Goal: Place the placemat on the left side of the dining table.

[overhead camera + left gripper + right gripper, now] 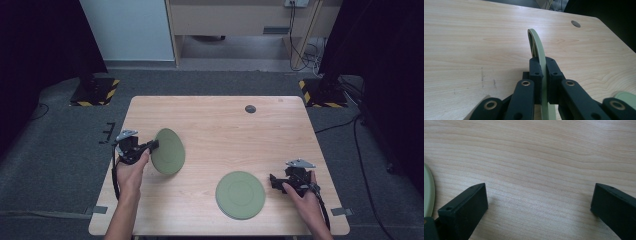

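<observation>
A pale green plate (169,151) is held up on edge and tilted over the left part of the wooden table (220,120). My left gripper (154,145) is shut on its left rim. In the left gripper view the black jaws (544,75) clamp the thin rim of that plate (536,42), which curves up and away. A second green plate (240,194) lies flat near the front edge. My right gripper (274,181) rests just right of it, open. In the right gripper view its jaws (539,202) stand wide with bare wood between them, and the flat plate's edge (428,190) shows at far left.
A small round grey grommet (250,109) sits in the table near the far edge. Tripod bases with yellow-black tape (94,91) stand on the grey carpet beyond the far corners. The flat plate (627,96) peeks in at the bottom right of the left gripper view.
</observation>
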Demonstrator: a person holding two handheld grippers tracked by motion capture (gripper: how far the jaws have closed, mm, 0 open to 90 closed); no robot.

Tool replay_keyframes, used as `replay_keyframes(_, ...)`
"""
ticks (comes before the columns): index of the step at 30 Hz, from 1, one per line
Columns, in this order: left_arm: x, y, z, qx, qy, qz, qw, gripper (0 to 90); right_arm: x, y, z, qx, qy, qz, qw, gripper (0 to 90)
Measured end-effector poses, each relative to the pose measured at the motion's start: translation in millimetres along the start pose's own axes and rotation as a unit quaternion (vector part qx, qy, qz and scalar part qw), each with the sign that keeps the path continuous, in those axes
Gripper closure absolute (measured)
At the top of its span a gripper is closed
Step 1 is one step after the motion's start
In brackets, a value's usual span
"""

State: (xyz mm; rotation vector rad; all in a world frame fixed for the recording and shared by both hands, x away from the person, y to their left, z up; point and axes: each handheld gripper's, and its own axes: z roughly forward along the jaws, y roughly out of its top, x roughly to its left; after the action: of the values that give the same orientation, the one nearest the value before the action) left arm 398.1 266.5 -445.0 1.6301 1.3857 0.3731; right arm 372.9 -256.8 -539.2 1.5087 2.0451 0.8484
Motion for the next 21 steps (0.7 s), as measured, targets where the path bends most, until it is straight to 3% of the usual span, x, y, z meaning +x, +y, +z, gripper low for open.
replay_keyframes(10, 17.0, -8.3, -1.2, 0.010, 0.014, -0.009, 0.9998, 85.2, 0.1, 0.0, 0.0, 0.000, 0.000, 0.000, 1.0000, 1.2)
replay_keyframes(21, 33.9, -16.0, 0.1, 0.017, 0.014, -0.014, 0.9997, 85.2, 0.2, 0.0, 0.0, 0.000, 0.002, -0.002, 1.0000, 1.2)
